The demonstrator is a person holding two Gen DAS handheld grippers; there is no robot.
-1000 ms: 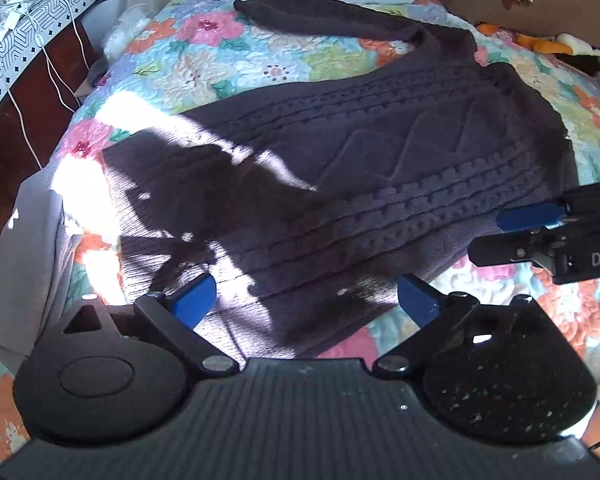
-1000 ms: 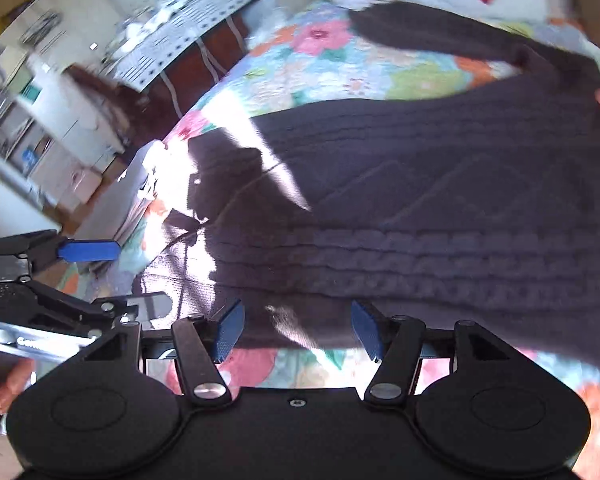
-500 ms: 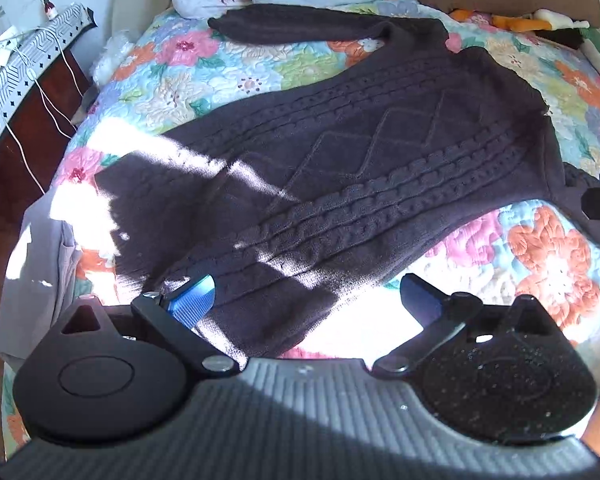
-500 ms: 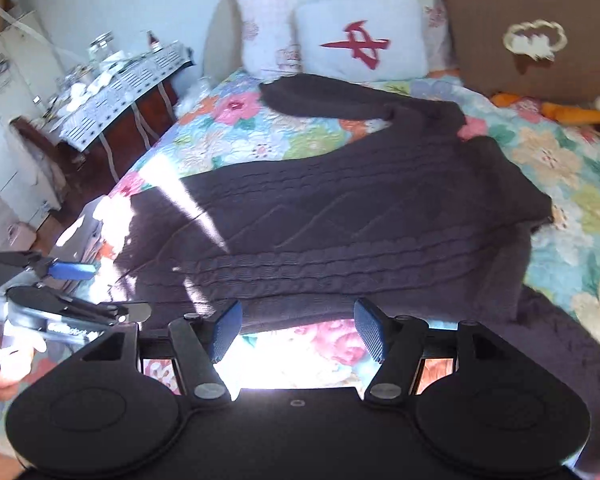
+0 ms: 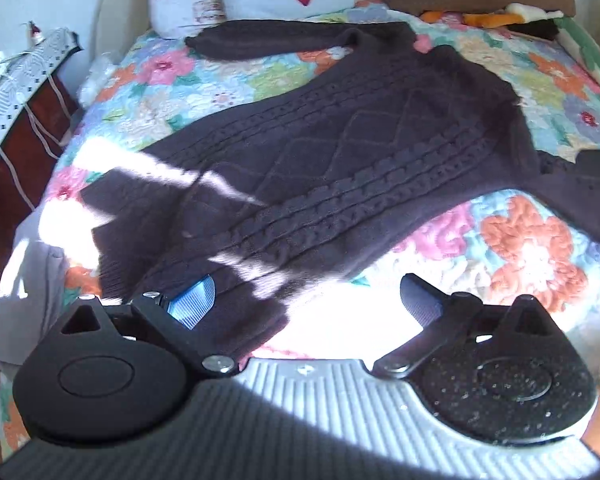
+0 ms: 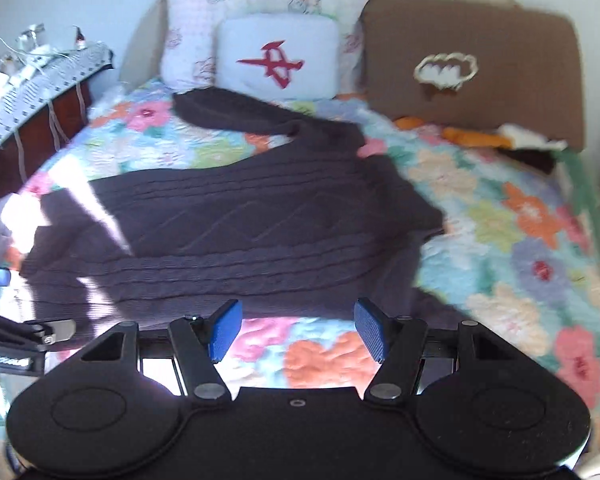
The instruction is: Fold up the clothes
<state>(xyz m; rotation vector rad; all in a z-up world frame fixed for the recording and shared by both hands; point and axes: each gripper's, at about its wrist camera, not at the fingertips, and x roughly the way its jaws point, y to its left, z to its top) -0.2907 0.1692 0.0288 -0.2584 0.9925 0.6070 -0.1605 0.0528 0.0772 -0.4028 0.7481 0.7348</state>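
Dark cable-knit sweater (image 5: pixel 340 168) spread flat and unfolded across a floral quilt (image 5: pixel 512 248), its body running diagonally over the bed. One sleeve (image 5: pixel 268 38) extends toward the head of the bed, ending just below the pillows; the other sleeve (image 5: pixel 580 204) trails off toward the right edge of the left wrist view. Diamond and rope-like cable patterns run the length of the knit. Bright sun patches cross the hem end and the quilt beside it, with hard shadows cast over the lower part of the garment.

Left gripper (image 5: pixel 306 300): jaws stand wide apart, above the lower edge of the sweater; the blue pad on the left finger lies over the knit, the other finger over sunlit quilt. Nothing is clamped. Right gripper (image 6: pixel 298 330): jaws apart, with bare quilt showing between the blue pads and the sweater's near edge just beyond them; nothing held. Each gripper appears at the margin of the other's view.

At the head of the bed: a white pillow with a red emblem (image 6: pixel 278 58) resting against a pale flowered pillow (image 6: pixel 188 36), and a brown cushion (image 6: pixel 476 68) beside them. A bedside cabinet (image 6: pixel 40 80) with a patterned cover and cables stands left of the bed.
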